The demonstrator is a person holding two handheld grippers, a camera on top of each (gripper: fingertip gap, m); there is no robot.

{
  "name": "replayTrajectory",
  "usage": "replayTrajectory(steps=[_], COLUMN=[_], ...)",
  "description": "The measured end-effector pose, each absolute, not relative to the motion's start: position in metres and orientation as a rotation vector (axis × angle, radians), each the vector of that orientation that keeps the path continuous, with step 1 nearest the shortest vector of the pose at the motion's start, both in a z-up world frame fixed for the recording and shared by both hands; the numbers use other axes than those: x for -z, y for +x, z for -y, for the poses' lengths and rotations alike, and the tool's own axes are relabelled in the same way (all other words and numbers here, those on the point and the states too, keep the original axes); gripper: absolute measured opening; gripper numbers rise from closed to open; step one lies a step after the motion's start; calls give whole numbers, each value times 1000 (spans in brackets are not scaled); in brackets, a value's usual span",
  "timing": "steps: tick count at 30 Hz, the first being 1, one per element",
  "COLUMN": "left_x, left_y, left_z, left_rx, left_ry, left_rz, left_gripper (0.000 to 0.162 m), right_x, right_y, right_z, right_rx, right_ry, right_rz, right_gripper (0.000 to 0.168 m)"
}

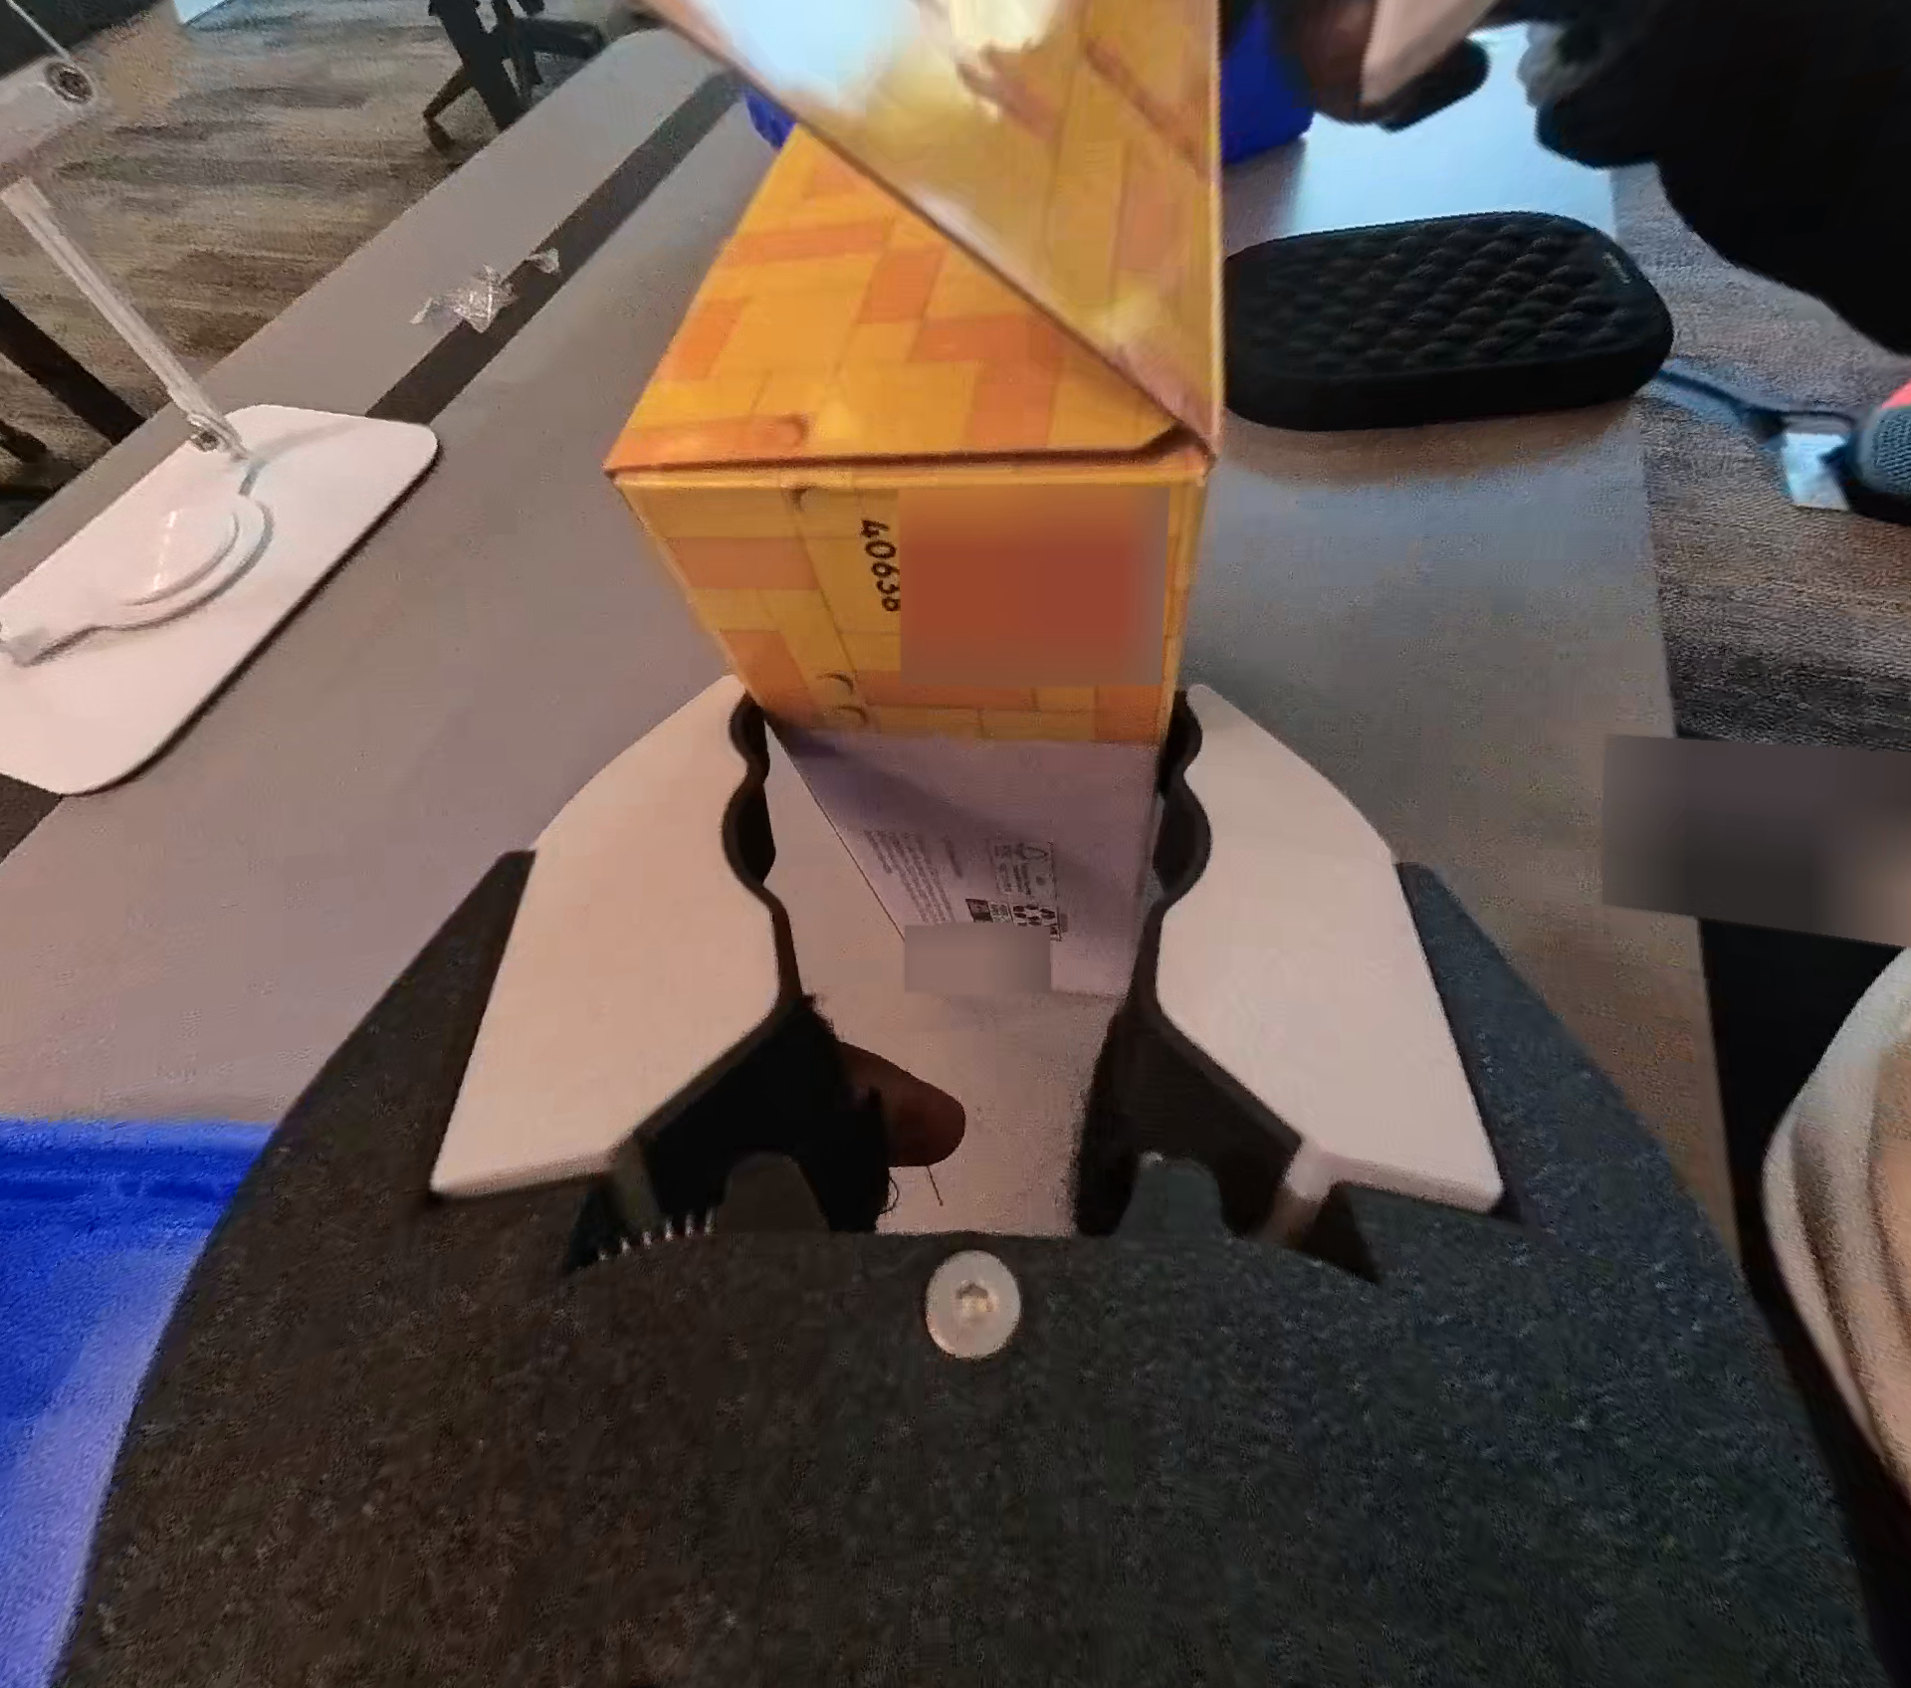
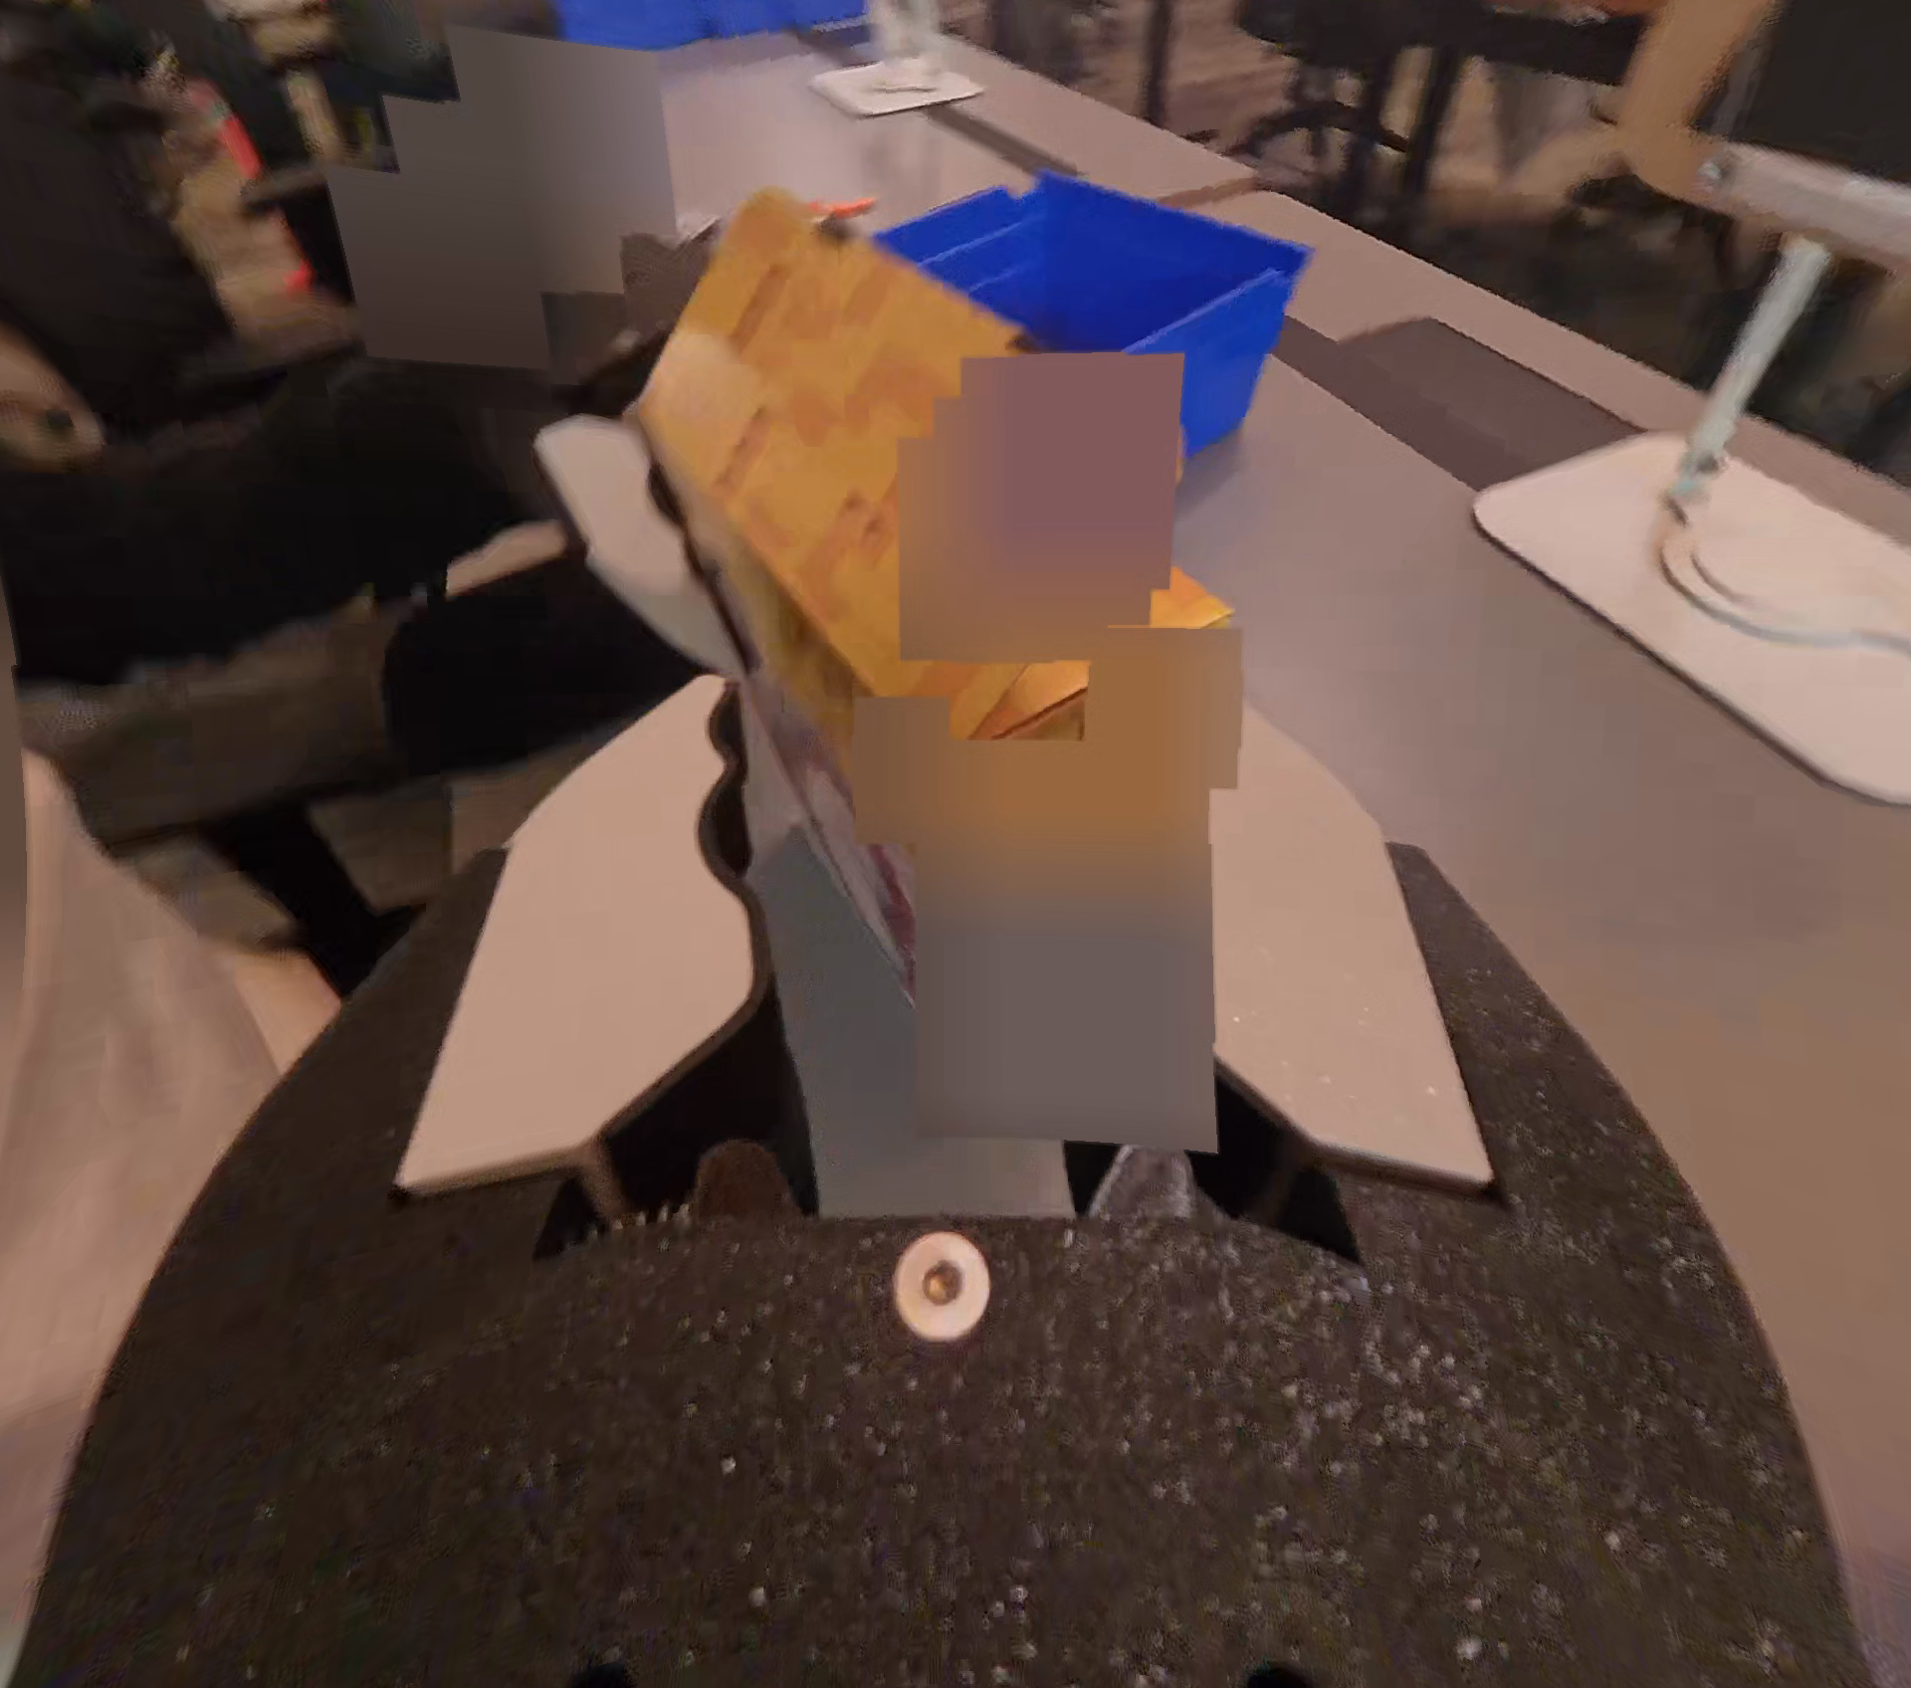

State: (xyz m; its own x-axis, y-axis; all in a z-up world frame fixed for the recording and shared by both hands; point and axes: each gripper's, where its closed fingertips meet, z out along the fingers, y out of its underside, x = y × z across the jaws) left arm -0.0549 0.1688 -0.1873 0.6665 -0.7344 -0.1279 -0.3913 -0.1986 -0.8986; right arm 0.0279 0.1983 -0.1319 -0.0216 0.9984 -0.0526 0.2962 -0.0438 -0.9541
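- Table (image 1: 1396,604): one long grey-brown top fills the middle of both views; the room behind holds chairs and other tables, too blurred to count.
- Box (image 1: 910,584): one yellow brick-patterned carton at centre frame in the left wrist view, raised off the table. Its long axis runs straight away from the camera, in line with the fingers, and its near end sits between them. Its lid (image 1: 931,5) is swung up and leans toward the upper right of the frame.
- Bins: one blue bin (image 2: 1117,294) lies just behind the box in the right wrist view; a second shows blurred at upper centre; a blue edge at lower left of the left view may be another.
- Lamp bases: two white flat ones in the right view, one (image 2: 1706,604) at right and one small at upper centre; one (image 1: 207,584) at left in the left view.
- Black pad (image 1: 1437,315): one, on the table at right of the box.
- Left gripper (image 1: 967,728): jaws clamped on the box's near end, one finger on each long side.
- Right gripper (image 2: 962,759): it sits against the yellow card at centre frame, but mosaic patches cover the right finger and the contact, so I cannot tell whether it grips or is released. The left gripper is plainly the one carrying the box.
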Motion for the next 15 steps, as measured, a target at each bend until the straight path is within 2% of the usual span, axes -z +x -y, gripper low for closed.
replayTrajectory(steps=[2,8,15], left_x=[187,190,193], left_y=[-54,-61,-88], left_z=[-178,-226,-299], left_rx=[409,335,293], left_ry=[-1821,-1892,-1968], left_rz=[-901,-965,-1069], left_gripper=[73,74,74], right_x=[145,154,155], right_y=[32,26,6], right_z=[-203,-264,-326], right_rx=[-1043,-618,-557], right_ry=[-1366,-1321,-1376], right_rz=[1566,1549,1421], right_gripper=[84,60,59])
